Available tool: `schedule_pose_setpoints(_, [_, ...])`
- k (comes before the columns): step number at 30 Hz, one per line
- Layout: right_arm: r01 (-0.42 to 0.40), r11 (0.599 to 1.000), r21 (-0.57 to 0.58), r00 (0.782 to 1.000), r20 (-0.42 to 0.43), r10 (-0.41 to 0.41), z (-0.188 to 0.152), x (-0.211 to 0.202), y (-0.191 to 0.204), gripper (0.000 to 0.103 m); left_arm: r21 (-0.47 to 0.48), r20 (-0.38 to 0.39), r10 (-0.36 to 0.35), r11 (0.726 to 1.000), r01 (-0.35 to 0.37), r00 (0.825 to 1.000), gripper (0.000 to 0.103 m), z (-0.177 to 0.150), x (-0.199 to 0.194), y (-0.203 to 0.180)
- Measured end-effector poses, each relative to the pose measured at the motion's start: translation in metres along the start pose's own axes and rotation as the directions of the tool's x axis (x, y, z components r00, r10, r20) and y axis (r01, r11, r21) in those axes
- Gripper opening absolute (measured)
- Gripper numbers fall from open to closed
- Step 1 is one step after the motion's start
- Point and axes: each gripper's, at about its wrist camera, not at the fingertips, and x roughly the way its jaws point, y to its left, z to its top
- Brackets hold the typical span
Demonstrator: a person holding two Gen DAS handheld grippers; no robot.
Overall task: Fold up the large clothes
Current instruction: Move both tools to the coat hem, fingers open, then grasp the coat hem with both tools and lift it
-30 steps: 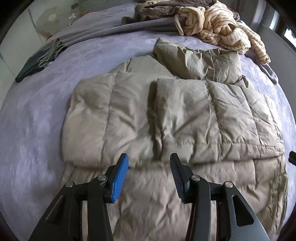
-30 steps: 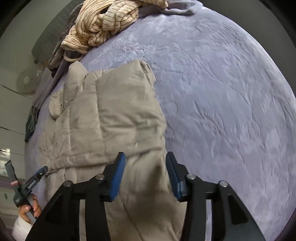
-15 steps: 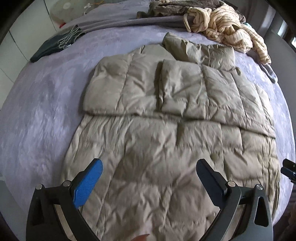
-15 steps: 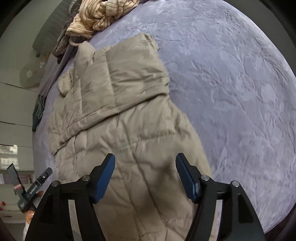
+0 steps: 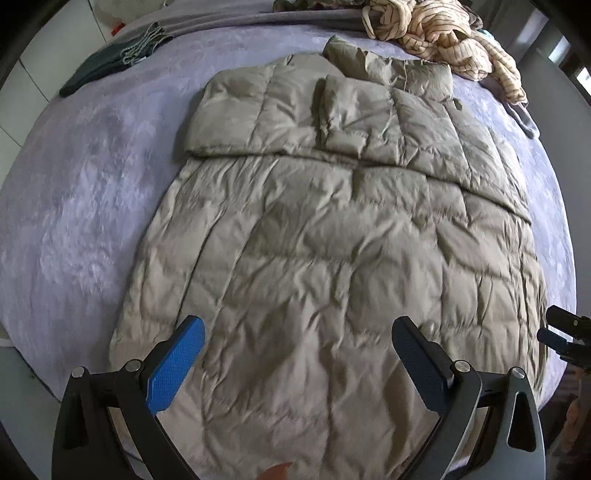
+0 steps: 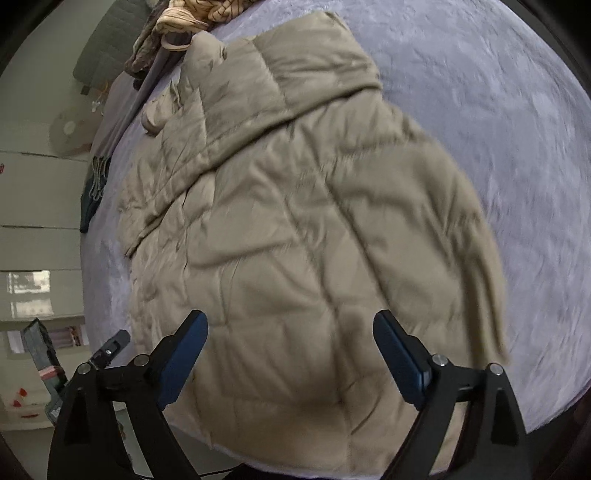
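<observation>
A khaki quilted puffer coat (image 5: 332, 240) lies flat on the lavender bed cover (image 5: 74, 203), with both sleeves folded across its upper part. My left gripper (image 5: 297, 323) hovers over the coat's lower half, open wide, with nothing between its blue pads. In the right wrist view the same coat (image 6: 295, 203) stretches away from the near bed edge. My right gripper (image 6: 290, 315) hangs above its hem end with its jaws still opening and empty. The right gripper's tip (image 5: 565, 336) also shows at the right edge of the left wrist view.
A heap of cream striped knitwear (image 5: 443, 33) and brown cloth lies at the far end of the bed. A dark fringed scarf (image 5: 110, 62) sits at the far left. The bed's near edge runs just below both grippers. A round fan (image 6: 70, 129) stands beside the bed.
Both grippers have drawn back from the folded sleeves toward the coat's hem, and both sets of jaws have spread from narrow to wide. The coat lies still.
</observation>
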Motion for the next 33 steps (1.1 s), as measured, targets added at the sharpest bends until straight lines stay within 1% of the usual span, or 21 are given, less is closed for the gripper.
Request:
schedule_pose_setpoints(6, [-0.041,0.998,0.048,0.999,0.005,0.04,-0.044,0.003,0.01,0.093,0.013,-0.022,-0.026,1.0,0.026,0.999,0.102,-0.031,-0.008,0.026])
schedule_pose_setpoints(11, [-0.036,0.996,0.087,0.999,0.022,0.034,-0.08,0.003,0.01,0.094,0.015,-0.045,-0.042,0.999,0.043,0.998,0.102,-0.059,-0.009,0.046])
schedule_pose_setpoints(15, [-0.053,0.985,0.161,0.998,0.03,0.049,-0.102,0.001,-0.003,0.094,0.01,-0.047,-0.009,1.0,0.01,0.999,0.102,-0.078,-0.007,0.061])
schedule_pose_setpoints(17, [-0.076,0.975,0.209,0.996,0.053,0.066,-0.112,-0.004,-0.013,0.094,0.011,-0.054,-0.008,1.0,0.008,0.999,0.102,-0.084,-0.006,0.068])
schedule_pose_setpoints(19, [-0.092,0.964,0.249,0.994,0.077,0.074,-0.12,-0.009,-0.024,0.094,0.007,-0.074,-0.046,0.999,0.047,0.996,0.102,-0.092,-0.004,0.077])
schedule_pose_setpoints(21, [-0.096,0.954,0.284,0.993,0.092,0.073,-0.127,-0.012,-0.034,0.094,-0.015,-0.088,-0.1,0.995,0.099,0.991,0.102,-0.099,-0.004,0.086])
schedule_pose_setpoints(24, [-0.099,0.932,0.349,0.991,0.119,0.061,-0.139,-0.016,-0.052,0.094,-0.071,-0.095,-0.203,0.978,0.197,0.975,0.102,-0.111,-0.003,0.103])
schedule_pose_setpoints(26, [-0.111,0.91,0.399,0.989,0.136,0.061,-0.146,-0.016,-0.064,0.094,-0.085,-0.097,-0.235,0.97,0.227,0.967,0.102,-0.117,-0.003,0.109])
schedule_pose_setpoints(27, [-0.125,0.896,0.427,0.987,0.142,0.07,-0.149,-0.014,-0.071,0.094,-0.091,-0.102,-0.263,0.963,0.255,0.959,0.102,-0.122,-0.001,0.112])
schedule_pose_setpoints(29, [-0.148,0.874,0.463,0.985,0.146,0.089,-0.153,-0.01,-0.081,0.094,-0.115,-0.118,-0.339,0.938,0.326,0.933,0.102,-0.128,0.002,0.118])
schedule_pose_setpoints(31, [-0.174,0.858,0.484,0.982,0.154,0.112,-0.155,-0.005,-0.087,0.094,-0.158,-0.146,-0.434,0.897,0.412,0.889,0.102,-0.133,0.009,0.123])
schedule_pose_setpoints(32, [-0.19,0.848,0.494,0.979,0.16,0.126,-0.155,-0.001,-0.088,0.094,-0.185,-0.163,-0.471,0.878,0.442,0.867,0.102,-0.135,0.015,0.126])
schedule_pose_setpoints(33, [-0.205,0.839,0.504,0.976,0.168,0.138,-0.154,0.003,-0.089,0.094,-0.205,-0.179,-0.486,0.869,0.451,0.855,0.102,-0.136,0.02,0.127])
